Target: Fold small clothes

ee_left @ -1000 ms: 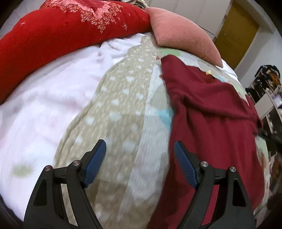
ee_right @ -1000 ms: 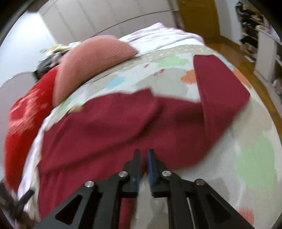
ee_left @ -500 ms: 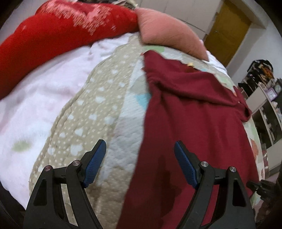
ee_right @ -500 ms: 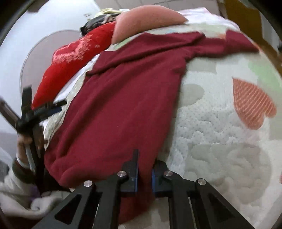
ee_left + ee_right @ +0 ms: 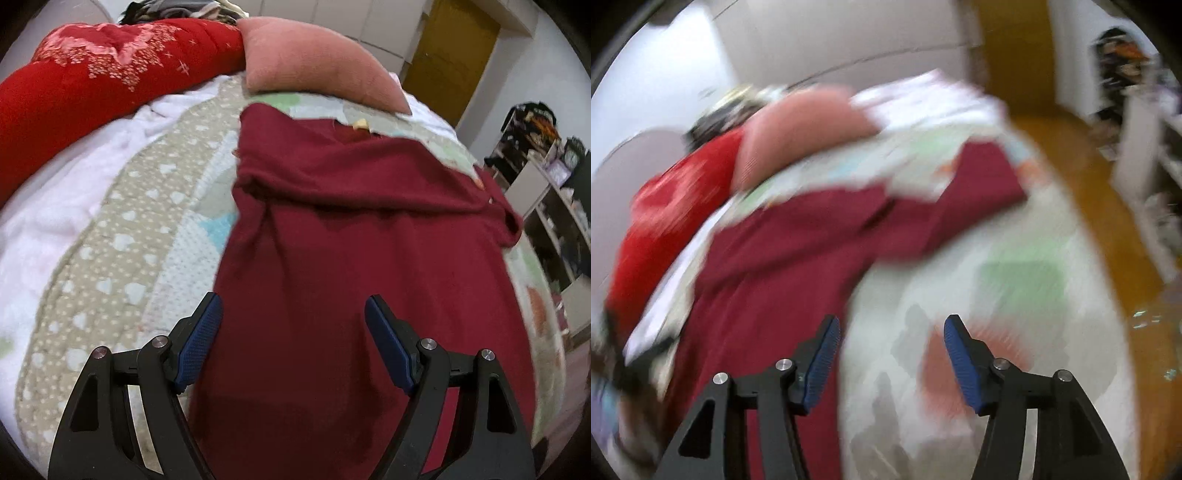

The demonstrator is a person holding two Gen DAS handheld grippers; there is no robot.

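1. Step, prob.: spreading/flattening maroon top [image 5: 351, 266] on quilt [image 5: 122, 236] before first fold; body flat, one sleeve lying across upper part, not folded yet.
2. L gripper [image 5: 293, 341]: wide apart, nothing pinched, hovering over near hem area.
3. R gripper [image 5: 892, 360]: jaws just been opening, nothing between them, cloth's edge just beside left pad; view blurred.
4. Top's long axis: near hem to far neck, pointing toward pink pillow [image 5: 317, 66]; far sleeve [image 5: 982, 177] sticking out sideways.
5. Next, likely: regrab sleeve or side edge w/ both, fold inward; needs pinch on one layer only, not quilt.
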